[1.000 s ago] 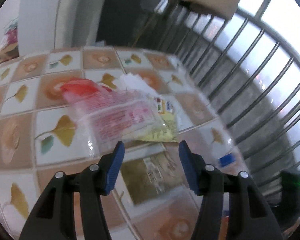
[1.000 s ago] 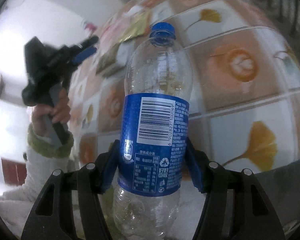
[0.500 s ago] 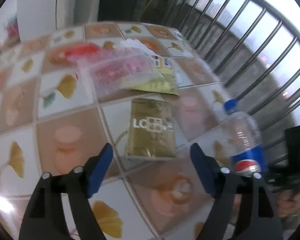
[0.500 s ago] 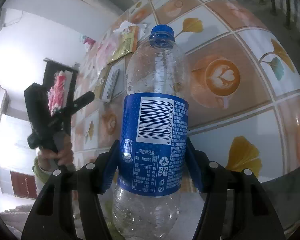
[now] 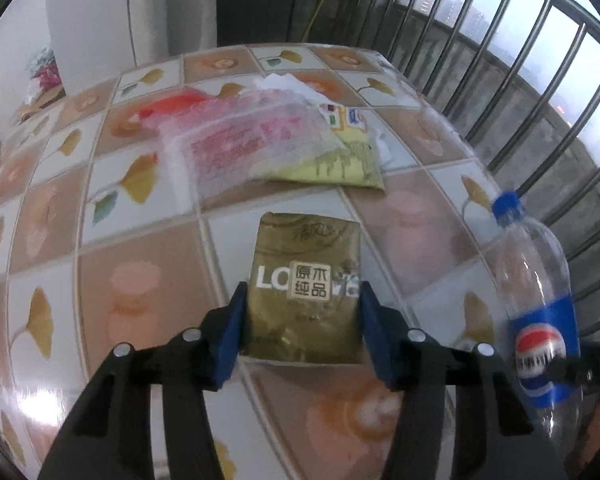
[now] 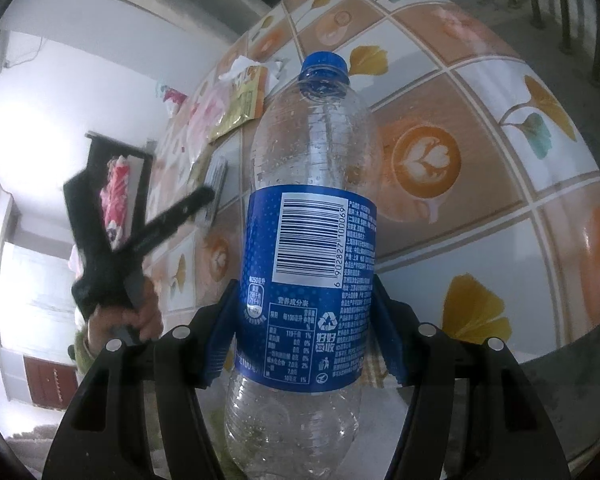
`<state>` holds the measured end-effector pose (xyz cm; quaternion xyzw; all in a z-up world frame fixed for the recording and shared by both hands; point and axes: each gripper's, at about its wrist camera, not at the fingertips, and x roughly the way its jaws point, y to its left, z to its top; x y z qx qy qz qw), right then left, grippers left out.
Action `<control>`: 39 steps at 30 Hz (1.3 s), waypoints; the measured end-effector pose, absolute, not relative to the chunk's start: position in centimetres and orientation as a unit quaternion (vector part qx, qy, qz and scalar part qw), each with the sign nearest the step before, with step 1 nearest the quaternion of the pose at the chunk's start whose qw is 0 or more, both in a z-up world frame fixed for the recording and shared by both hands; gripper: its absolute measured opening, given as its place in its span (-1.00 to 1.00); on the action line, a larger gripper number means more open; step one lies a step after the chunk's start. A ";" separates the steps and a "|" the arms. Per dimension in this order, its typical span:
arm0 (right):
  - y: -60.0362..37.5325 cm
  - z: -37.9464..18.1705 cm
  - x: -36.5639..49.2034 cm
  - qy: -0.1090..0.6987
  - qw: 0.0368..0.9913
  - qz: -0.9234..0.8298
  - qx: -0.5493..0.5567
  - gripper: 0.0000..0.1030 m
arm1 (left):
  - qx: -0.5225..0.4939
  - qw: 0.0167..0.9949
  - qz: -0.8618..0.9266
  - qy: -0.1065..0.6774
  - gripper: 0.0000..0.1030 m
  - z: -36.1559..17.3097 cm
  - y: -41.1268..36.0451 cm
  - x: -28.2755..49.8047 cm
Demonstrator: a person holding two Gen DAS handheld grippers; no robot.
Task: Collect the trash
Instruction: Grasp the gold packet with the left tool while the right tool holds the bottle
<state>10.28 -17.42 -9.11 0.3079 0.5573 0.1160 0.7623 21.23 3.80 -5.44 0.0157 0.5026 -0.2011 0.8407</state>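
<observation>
The left gripper (image 5: pixel 302 328) has just been closing, its blue pads now against both sides of a flat gold foil tissue packet (image 5: pixel 306 284) lying on the tiled tabletop (image 5: pixel 140 264). The right gripper (image 6: pixel 302 332) is clamped around the blue label of an empty clear plastic bottle with a blue cap (image 6: pixel 308 240), held upright just beside the packet. Farther back lie a pink-printed clear plastic bag (image 5: pixel 252 148) and a yellow wrapper (image 5: pixel 340 164).

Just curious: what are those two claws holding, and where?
Right claw clamps the clear plastic bottle at its blue label. Left claw straddles the gold packet; grip unclear.
</observation>
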 end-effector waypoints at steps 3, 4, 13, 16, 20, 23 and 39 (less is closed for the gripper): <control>-17.2 -9.0 10.5 0.560 0.763 0.120 0.300 0.14 | -0.015 0.833 -0.196 0.517 0.02 -5.4 5.6 18.7; -17.0 -9.0 10.6 0.562 0.763 0.123 0.296 0.14 | -0.022 0.832 -0.189 0.520 0.02 -5.4 6.1 17.8; -15.6 -8.3 12.0 0.573 0.769 0.129 0.250 0.16 | -0.114 0.812 -0.182 0.542 0.36 -5.0 9.3 13.6; -15.2 -8.1 12.2 0.575 0.773 0.120 0.239 0.18 | -0.104 0.820 -0.170 0.537 0.41 -5.1 9.3 13.7; -14.7 -8.3 12.1 0.576 0.777 0.108 0.228 0.24 | -0.088 0.828 -0.170 0.528 0.44 -5.3 8.8 13.5; -14.0 -8.3 12.2 0.573 0.785 0.101 0.212 0.32 | -0.078 0.830 -0.173 0.524 0.47 -5.4 8.5 13.5; -14.4 -8.6 12.2 0.540 0.792 0.123 0.258 0.85 | -0.064 0.848 -0.165 0.500 0.51 -5.6 7.5 12.8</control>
